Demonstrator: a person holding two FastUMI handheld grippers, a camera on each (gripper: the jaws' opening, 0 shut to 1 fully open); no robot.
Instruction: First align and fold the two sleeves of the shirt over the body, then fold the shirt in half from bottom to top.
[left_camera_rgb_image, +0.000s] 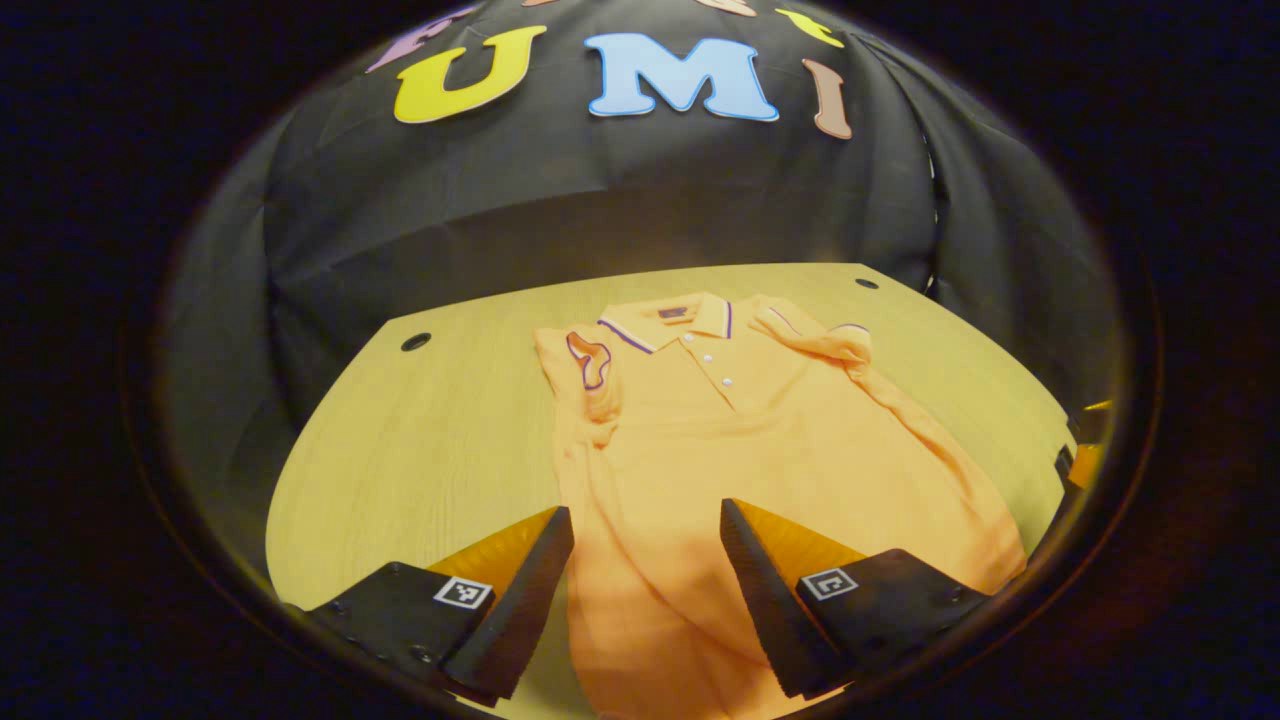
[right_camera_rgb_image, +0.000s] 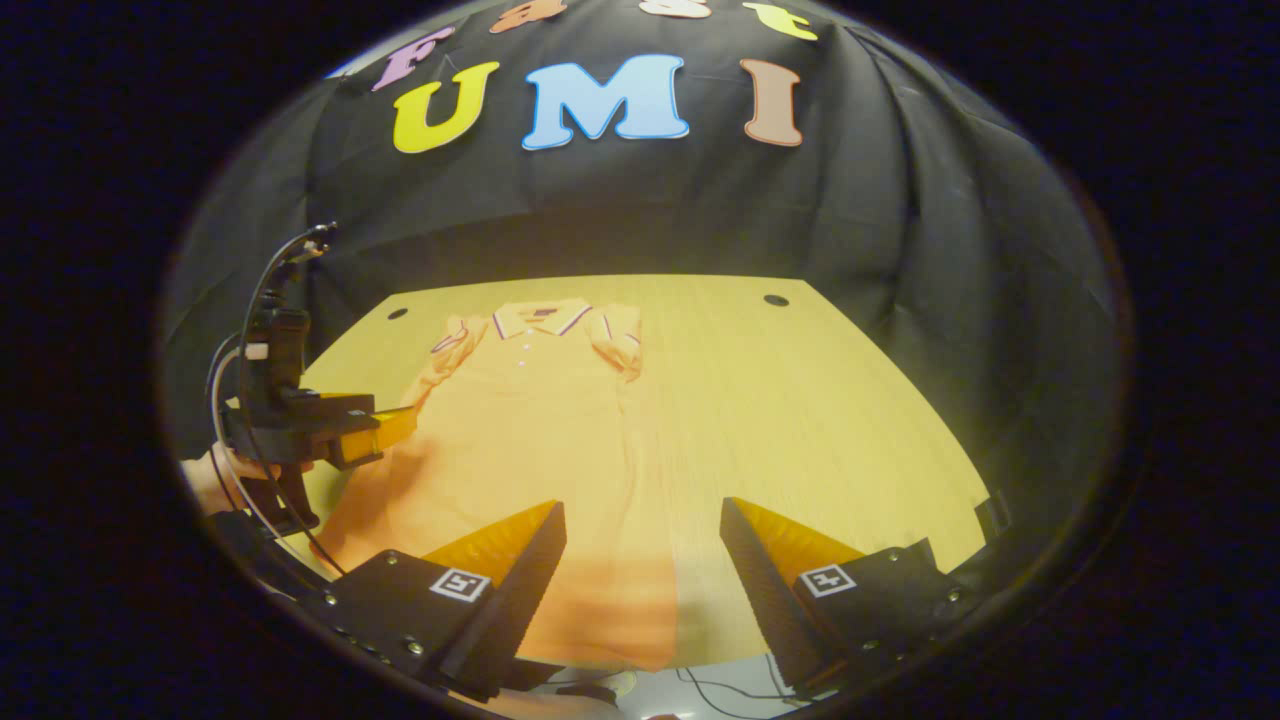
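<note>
An orange polo shirt (left_camera_rgb_image: 740, 440) lies face up on the wooden table (left_camera_rgb_image: 430, 440), collar (left_camera_rgb_image: 670, 322) at the far end. Both short sleeves look turned in at the shoulders: one sleeve (left_camera_rgb_image: 590, 368) on the left, the other sleeve (left_camera_rgb_image: 825, 340) on the right. My left gripper (left_camera_rgb_image: 648, 565) hangs open over the shirt's lower left part, nothing between its fingers. In the right gripper view the shirt (right_camera_rgb_image: 530, 430) reaches the near table edge. My right gripper (right_camera_rgb_image: 640, 570) is open above its lower right corner. The left gripper (right_camera_rgb_image: 385, 430), held by a hand (right_camera_rgb_image: 205, 480), hovers at the shirt's left edge.
The table (right_camera_rgb_image: 820, 420) has round cable holes near its far corners, among them a hole (left_camera_rgb_image: 415, 341) and a second hole (right_camera_rgb_image: 775, 300). Black cloth walls close in behind and beside it. Cables lie on the floor (right_camera_rgb_image: 700, 685) below the near edge.
</note>
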